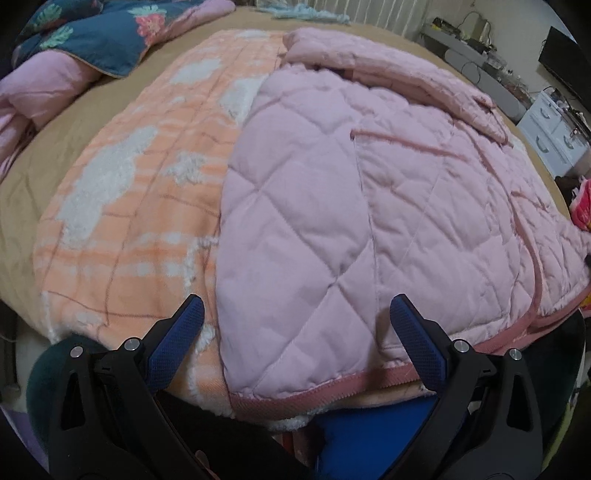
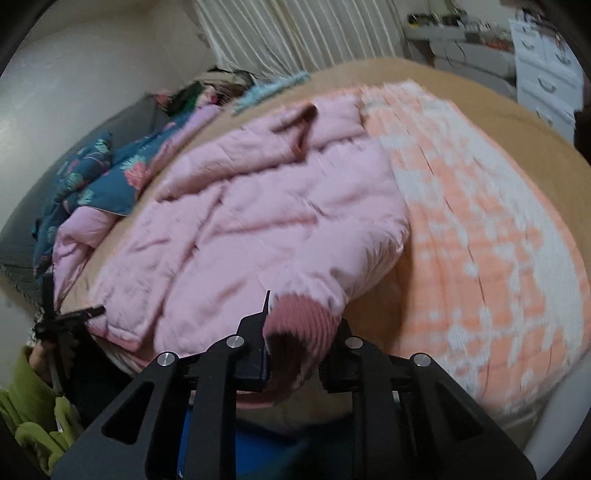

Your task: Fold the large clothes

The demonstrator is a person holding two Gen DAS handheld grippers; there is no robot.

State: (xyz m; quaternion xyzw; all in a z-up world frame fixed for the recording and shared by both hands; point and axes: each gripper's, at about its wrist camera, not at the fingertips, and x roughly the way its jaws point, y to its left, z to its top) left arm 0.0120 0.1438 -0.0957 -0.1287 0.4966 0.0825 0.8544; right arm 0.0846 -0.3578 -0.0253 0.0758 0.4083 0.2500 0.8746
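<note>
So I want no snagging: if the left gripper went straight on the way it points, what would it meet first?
Most likely the pink quilted jacket, just beyond the left gripper and its open jaws; depth is hard to judge.

A home bedroom is showing here: a bed (image 1: 92,110) is lying under a tan sheet, with a floral quilt (image 1: 103,33) bunched at its head. Pleated curtains (image 2: 295,37) are hanging behind, and a white drawer unit (image 1: 550,133) is standing beside the bed.
</note>
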